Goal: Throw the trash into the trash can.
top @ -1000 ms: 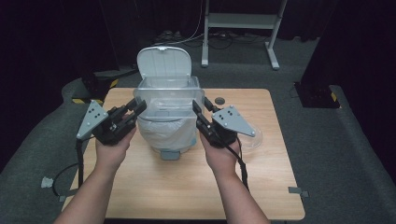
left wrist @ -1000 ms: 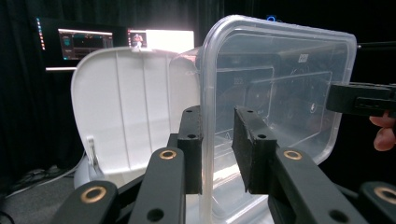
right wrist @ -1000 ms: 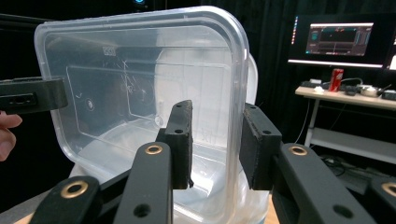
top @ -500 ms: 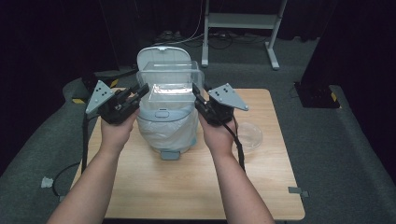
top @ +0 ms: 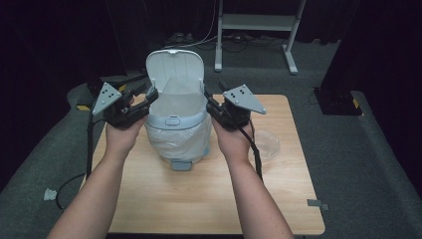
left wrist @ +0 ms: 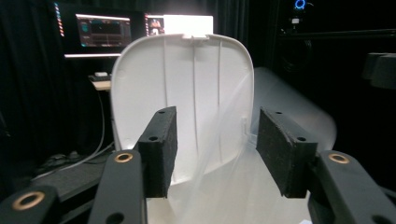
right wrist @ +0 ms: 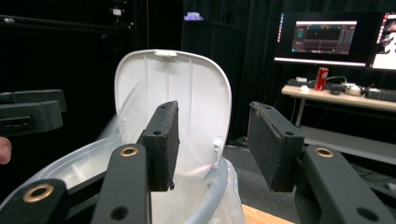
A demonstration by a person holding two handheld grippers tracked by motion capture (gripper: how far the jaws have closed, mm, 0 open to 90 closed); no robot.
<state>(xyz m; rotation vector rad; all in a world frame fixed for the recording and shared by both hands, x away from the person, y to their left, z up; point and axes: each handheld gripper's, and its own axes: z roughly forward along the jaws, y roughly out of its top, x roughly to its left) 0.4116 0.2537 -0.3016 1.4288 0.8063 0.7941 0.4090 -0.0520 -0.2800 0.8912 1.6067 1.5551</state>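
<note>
A small white pedal bin (top: 171, 121) stands on the wooden table (top: 199, 199) with its lid (top: 174, 69) tipped up. A thin translucent bag (top: 176, 142) lines it and drapes over its outside; a loose peak of film rises inside. My left gripper (top: 149, 99) hovers at the bin's left rim, my right gripper (top: 209, 102) at the right rim. Both have just been opening their jaws. In the left gripper view the pads (left wrist: 161, 149) stand apart before the lid (left wrist: 187, 88), with bag film (left wrist: 233, 182) loose between them. The right gripper (right wrist: 212, 144) holds nothing above the rim (right wrist: 208, 193).
A clear bowl (top: 263, 144) sits on the table right of the bin, close to my right forearm. The bin's pedal (top: 180, 165) juts toward me. A metal stand (top: 254, 30) and cables lie on the dark floor beyond the table.
Both grippers moved up to the bin's rim with the bag's edge stretched between them, then their jaws opened and let it go. The bag has slackened into the bin.
</note>
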